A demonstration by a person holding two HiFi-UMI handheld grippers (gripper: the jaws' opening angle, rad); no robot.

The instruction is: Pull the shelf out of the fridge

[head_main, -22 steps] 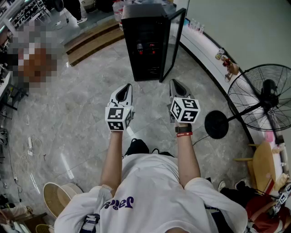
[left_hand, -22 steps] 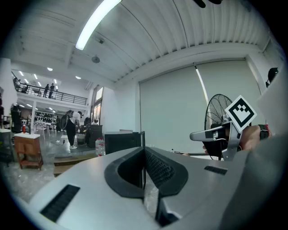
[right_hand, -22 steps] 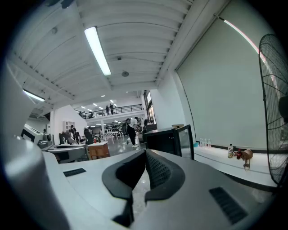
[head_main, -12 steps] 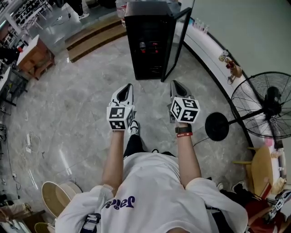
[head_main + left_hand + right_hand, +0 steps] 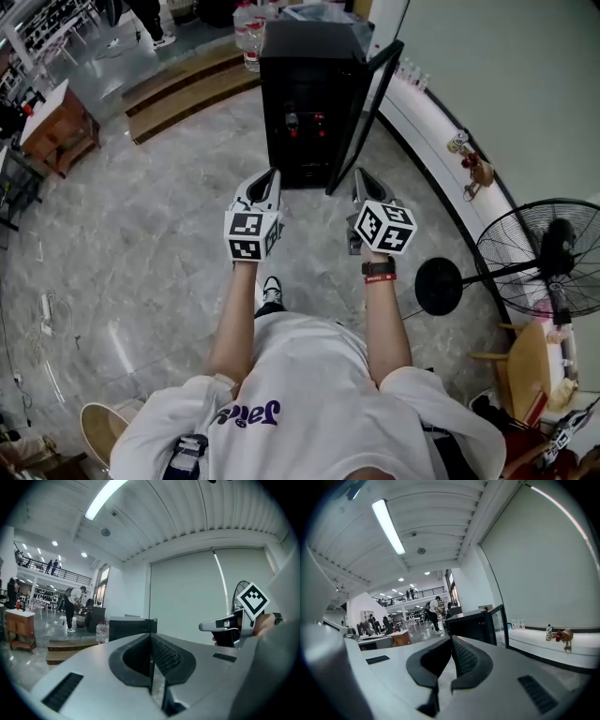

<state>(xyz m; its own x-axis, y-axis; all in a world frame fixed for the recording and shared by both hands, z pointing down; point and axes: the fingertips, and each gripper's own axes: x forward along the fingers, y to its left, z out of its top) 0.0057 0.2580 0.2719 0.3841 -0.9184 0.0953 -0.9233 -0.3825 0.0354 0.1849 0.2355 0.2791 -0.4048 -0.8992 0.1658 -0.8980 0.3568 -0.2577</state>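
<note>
A black fridge (image 5: 305,94) stands on the floor ahead, its glass door (image 5: 364,108) swung open to the right. Its inside is dark with small red shapes (image 5: 302,120); no single shelf can be made out. My left gripper (image 5: 270,178) and right gripper (image 5: 360,176) are held side by side, pointing at the fridge and short of its front. Both are shut with nothing between the jaws. The left gripper view shows its closed jaws (image 5: 151,637), the fridge (image 5: 129,626) beyond and the right gripper (image 5: 220,626) beside. The right gripper view shows closed jaws (image 5: 451,639) and the fridge (image 5: 468,623).
A standing fan (image 5: 553,258) with a round base (image 5: 439,286) stands at the right. A curved white ledge (image 5: 422,112) runs behind the door. Wooden steps (image 5: 187,80) and a wooden table (image 5: 56,127) lie at the far left. People move about in the hall behind.
The person has stepped forward, so the fridge is now closer to both grippers. The grippers keep their side-by-side pose and stay shut.
</note>
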